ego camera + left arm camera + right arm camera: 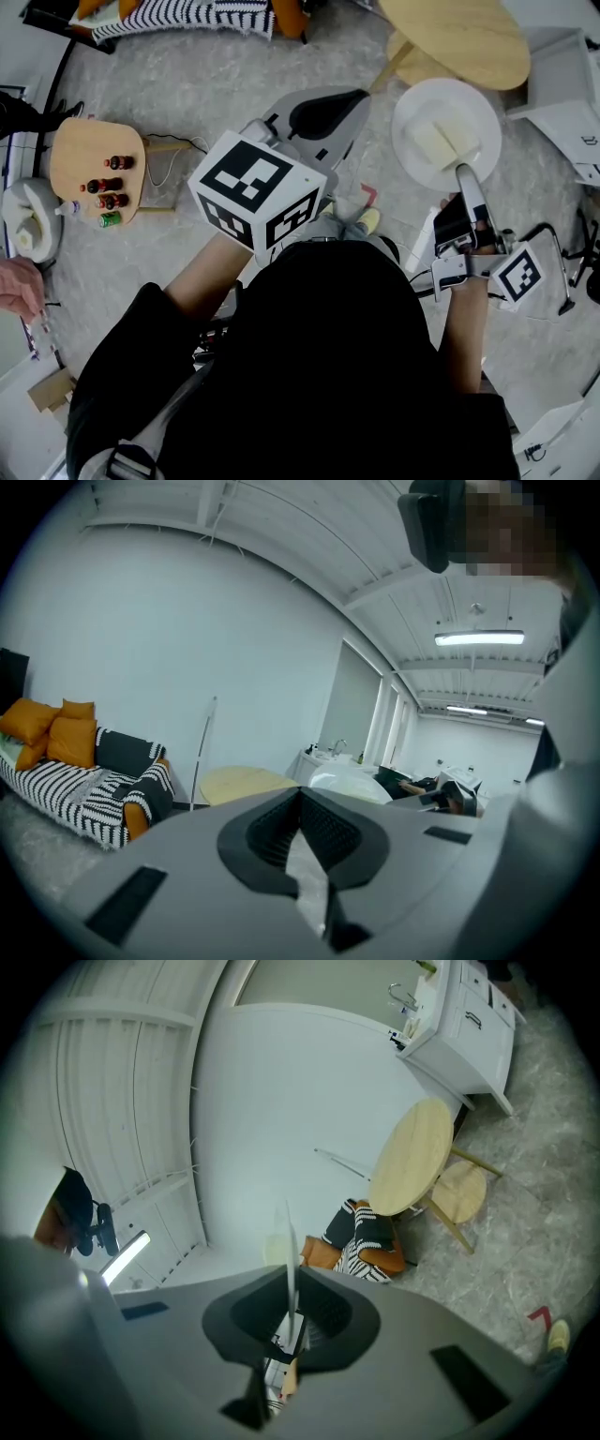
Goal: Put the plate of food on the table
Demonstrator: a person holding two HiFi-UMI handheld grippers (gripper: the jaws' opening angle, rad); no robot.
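Observation:
A white plate (446, 120) carrying a pale block of food (439, 141) hangs above the floor, just short of the round wooden table (461, 36). My right gripper (466, 180) is shut on the plate's near rim. In the right gripper view the plate (289, 1252) shows edge-on between the jaws, with the table (412, 1157) farther off. My left gripper (323, 111) is held in front of my chest, left of the plate. Its jaws are shut with nothing in them. In the left gripper view the left gripper (305, 844) points toward the table (242, 782).
A wooden stool (419, 66) stands partly under the table. A small side table (86, 150) with several bottles is at the left, beside a person's hand (19, 286). A striped sofa (192, 17) lies at the top and white cabinets (562, 84) at the right.

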